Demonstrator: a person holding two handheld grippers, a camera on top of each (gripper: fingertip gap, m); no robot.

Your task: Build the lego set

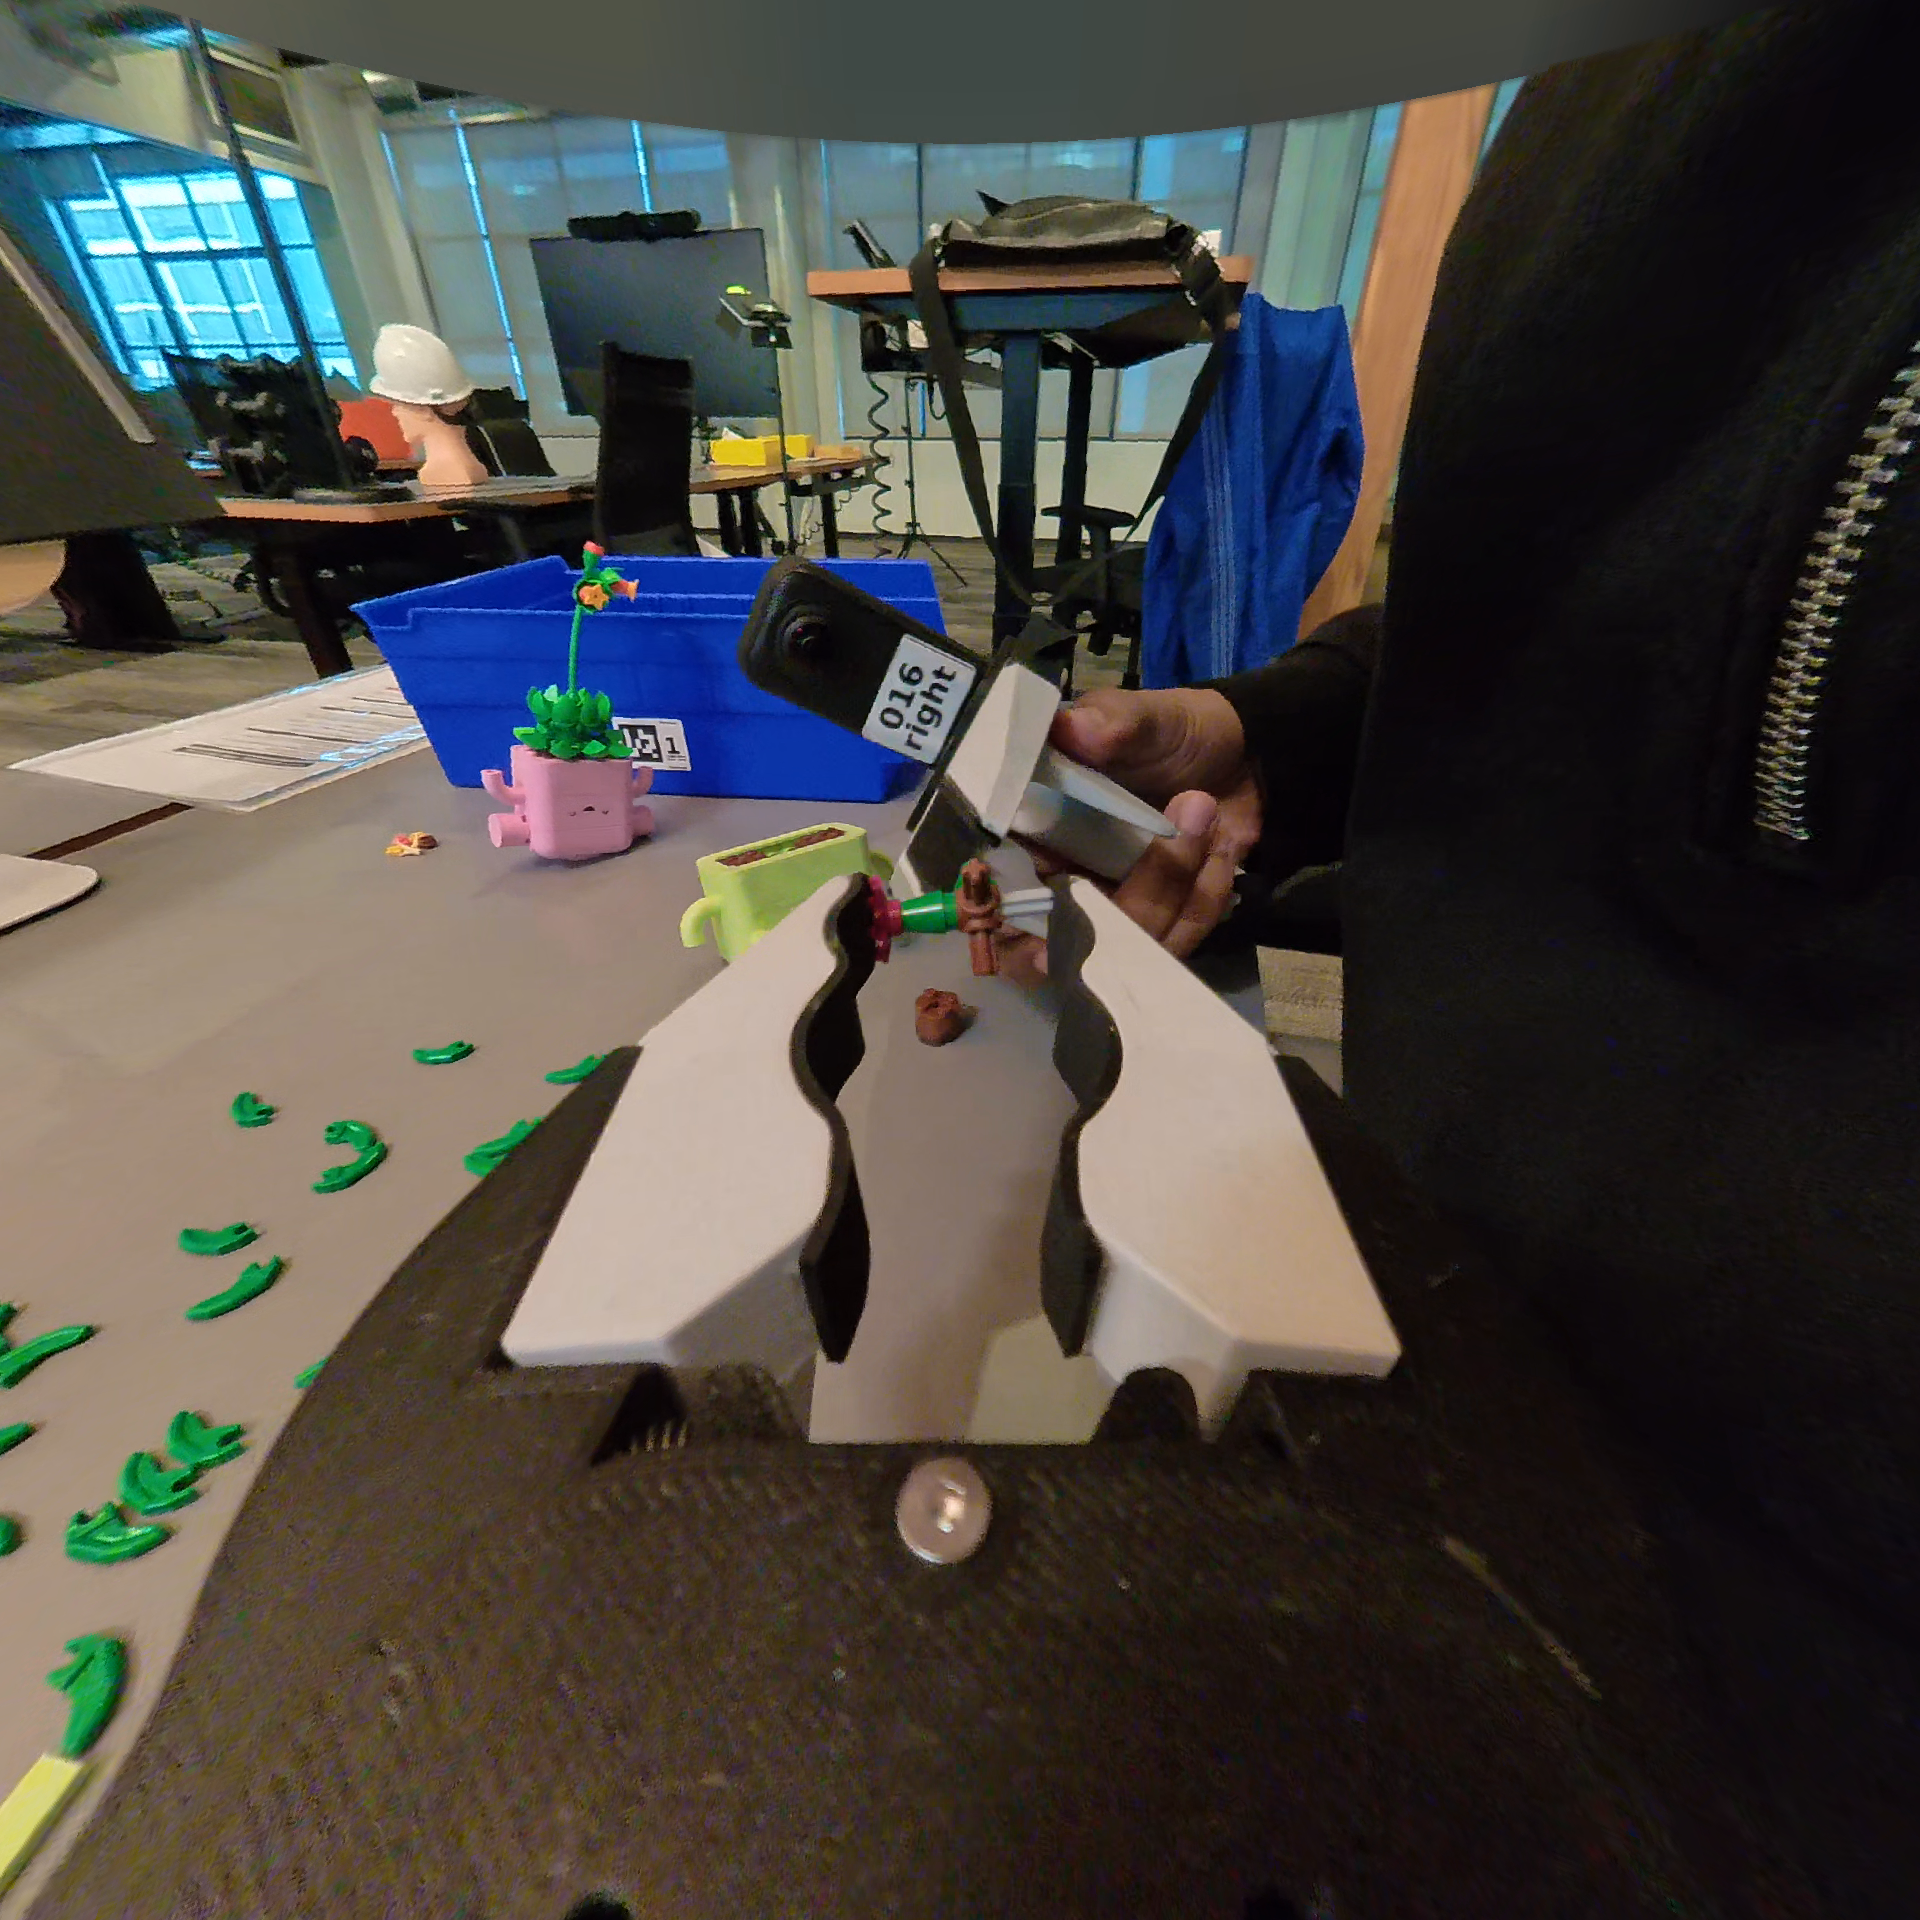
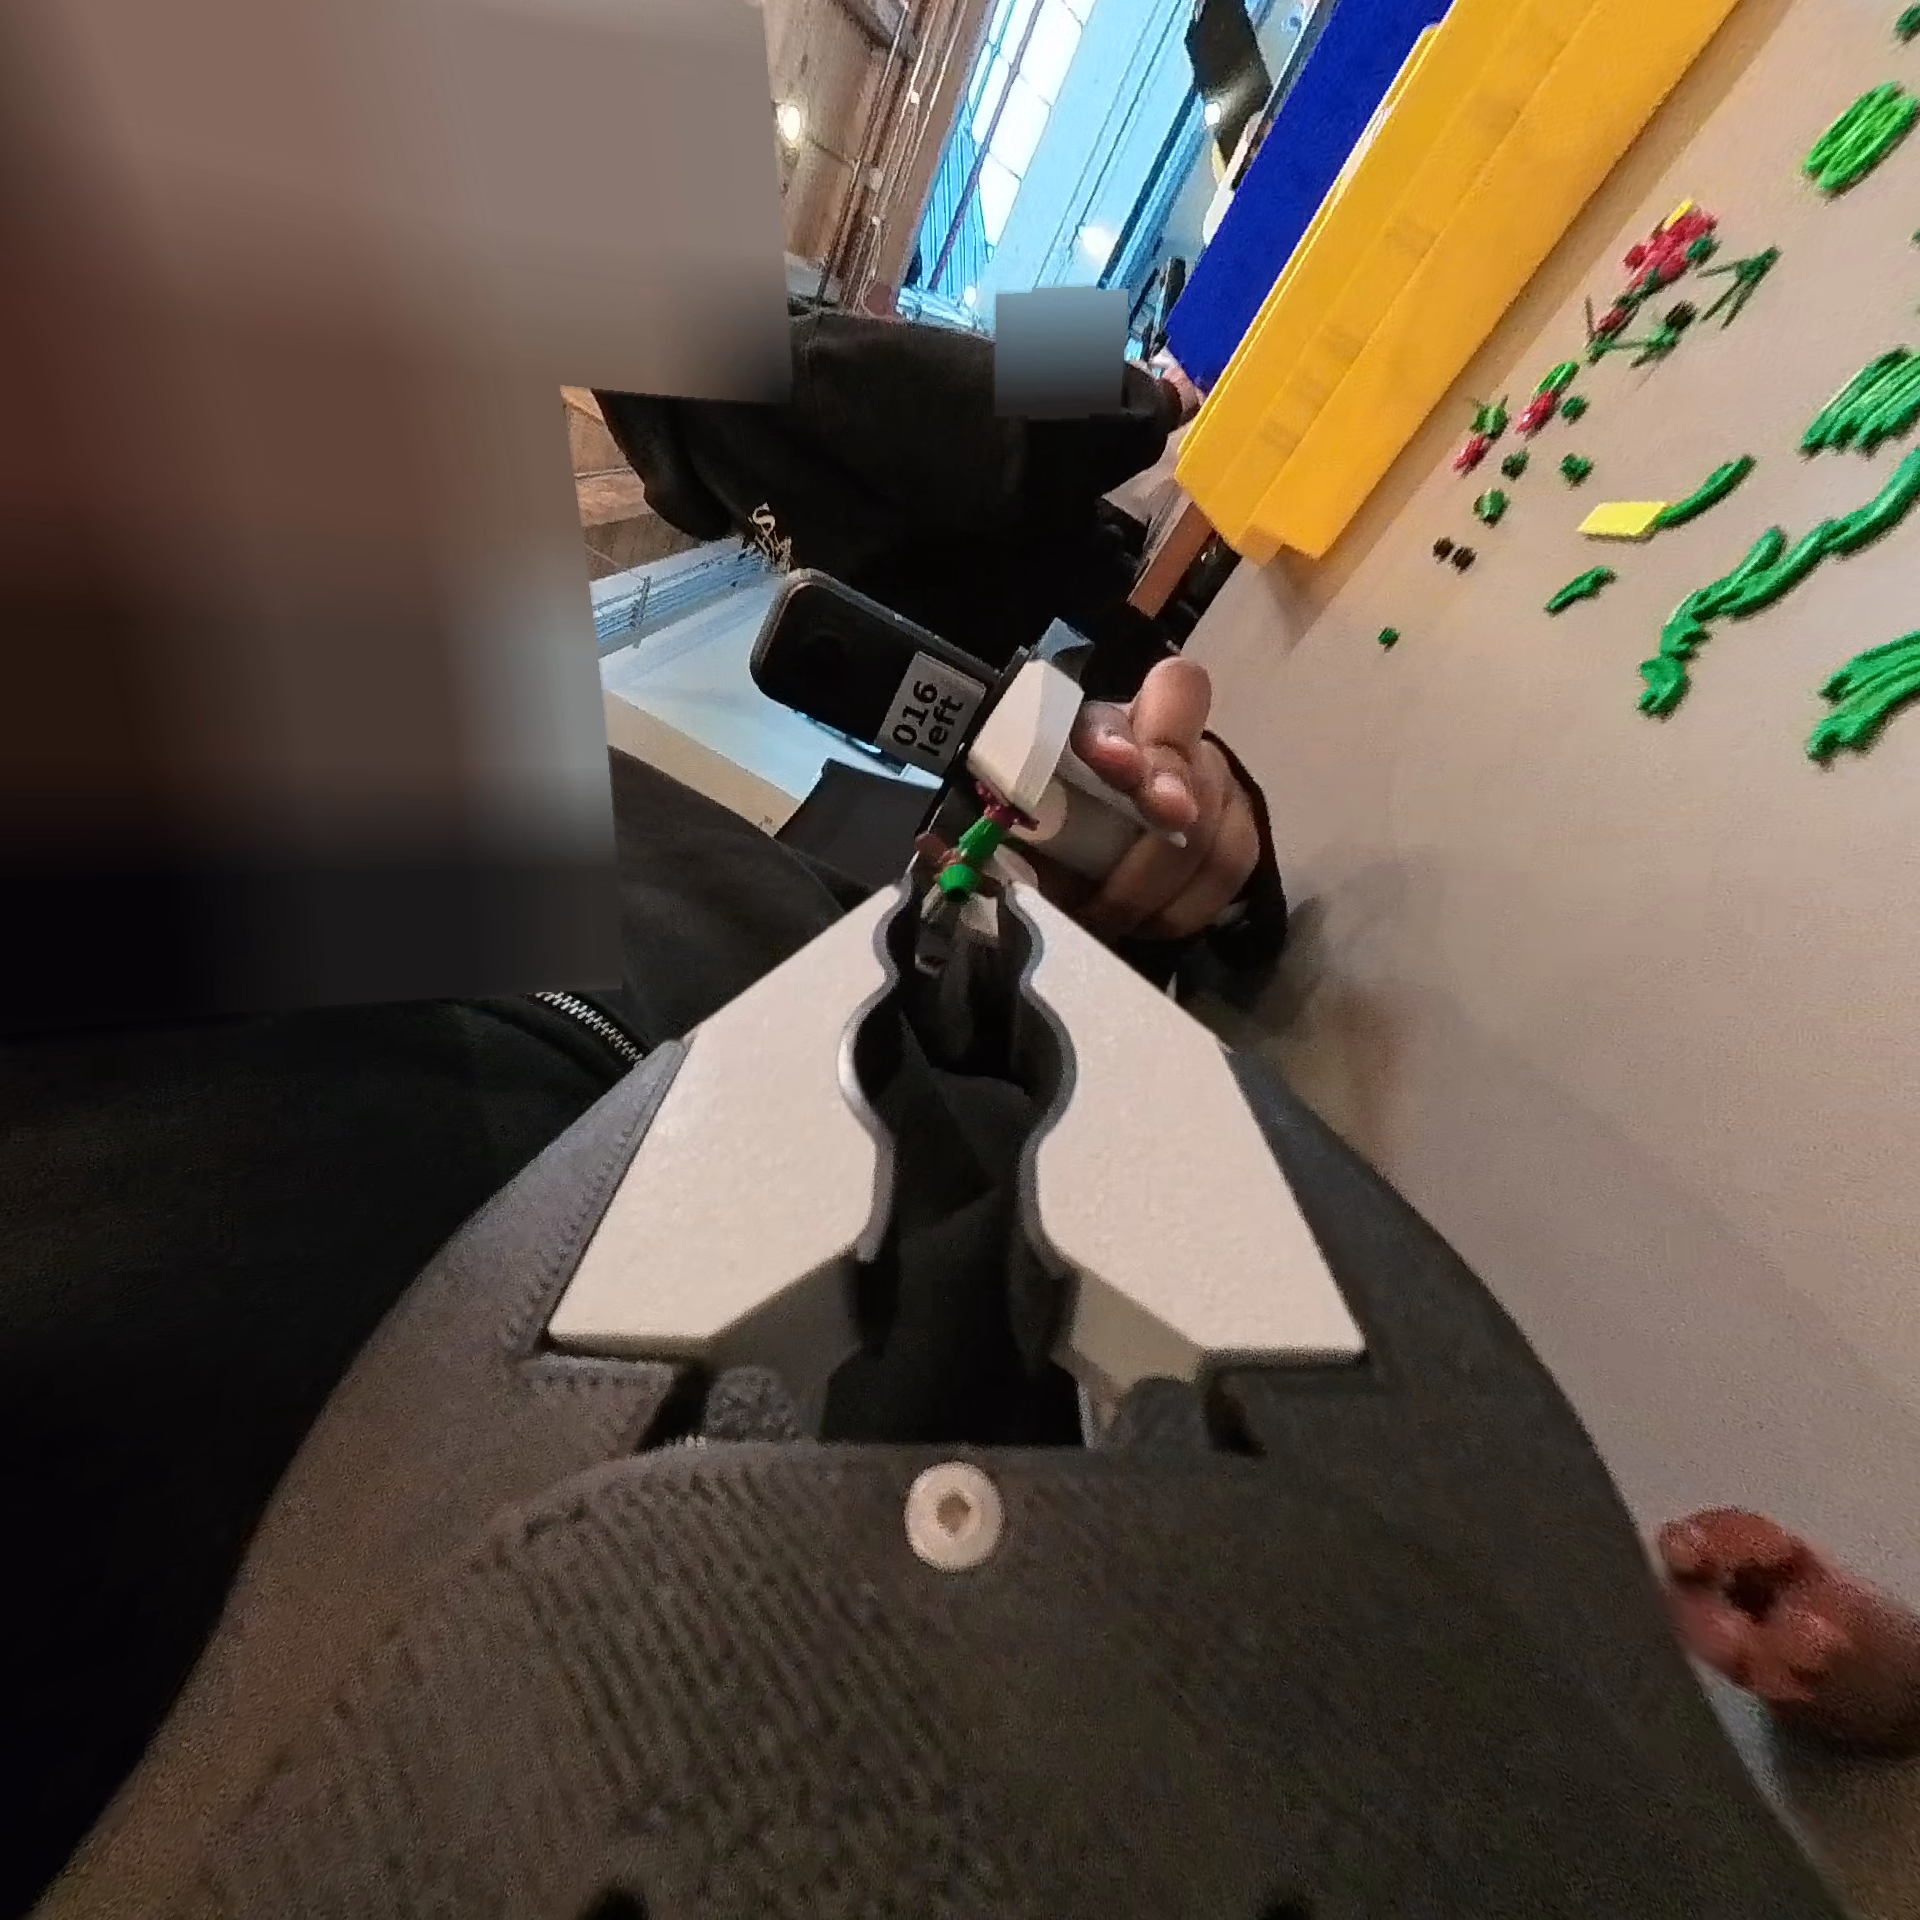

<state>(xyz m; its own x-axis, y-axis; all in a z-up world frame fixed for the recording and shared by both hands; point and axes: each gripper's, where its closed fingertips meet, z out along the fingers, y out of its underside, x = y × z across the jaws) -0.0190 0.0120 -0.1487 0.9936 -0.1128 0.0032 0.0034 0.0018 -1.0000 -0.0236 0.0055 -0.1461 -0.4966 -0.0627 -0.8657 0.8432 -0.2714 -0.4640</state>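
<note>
A small flower stem [image 1: 925,914], made of a magenta bloom, a green cone, a brown piece and a pale rod, is held in the air above the grey table [image 1: 312,966]. My left gripper [image 1: 961,914] spans it lengthwise, with the bloom against one finger and the rod end against the other. My right gripper [image 2: 954,914] is nearly closed on the rod end of the stem [image 2: 971,847]. It comes in from above in the left wrist view [image 1: 940,868]. The left gripper [image 2: 987,810] faces it. A lime-green pot [image 1: 779,883] stands just behind.
A pink pot with a finished plant [image 1: 571,790] and a blue bin [image 1: 665,675] stand behind. A brown piece [image 1: 940,1016] lies below the grippers. Green leaves [image 1: 343,1153] are scattered at left. A yellow bin [image 2: 1403,260], red flower pieces [image 2: 1662,249], and a person's black jacket [image 1: 1610,727] are close. Only a small space, under 4 cm, lies between the two pairs of fingers. The lime-green pot [image 1: 779,883] is about 15 cm from both grippers' fingertips.
</note>
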